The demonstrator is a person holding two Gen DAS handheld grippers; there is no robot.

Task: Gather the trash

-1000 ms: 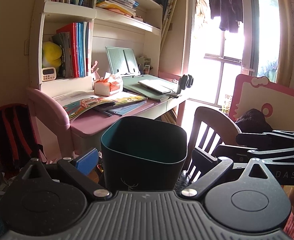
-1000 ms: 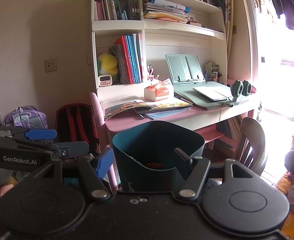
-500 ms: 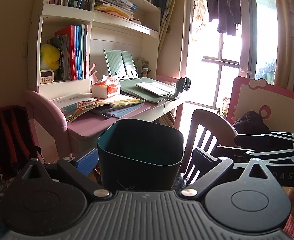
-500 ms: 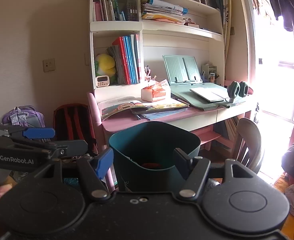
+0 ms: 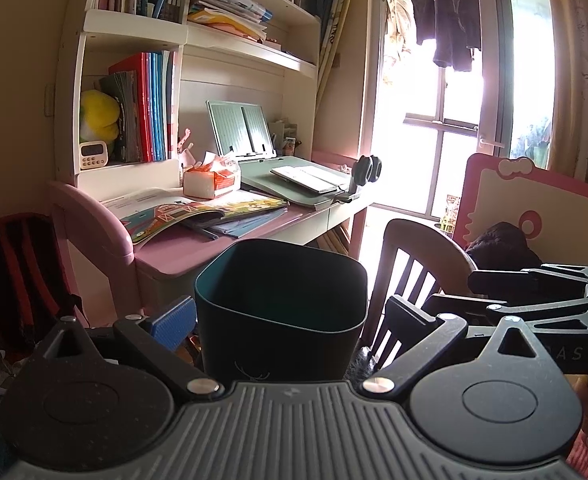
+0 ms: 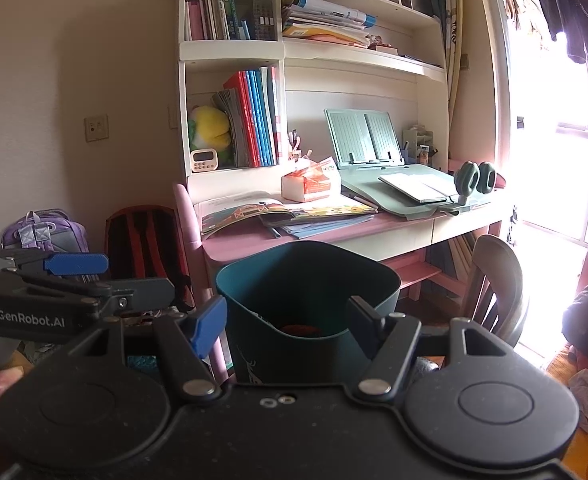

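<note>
We are between pickups. The left gripper point(image 5: 290, 316) stands open, the teal bin point(image 5: 278, 344) showing between its fingers, before the desk point(image 5: 182, 248). The right gripper point(image 6: 285, 322) gapes wide and empty. Next, we judge, comes a low reach to the crumpled paper point(image 6: 586, 392) on the floor far right. Nothing has shifted since a second ago.
</note>
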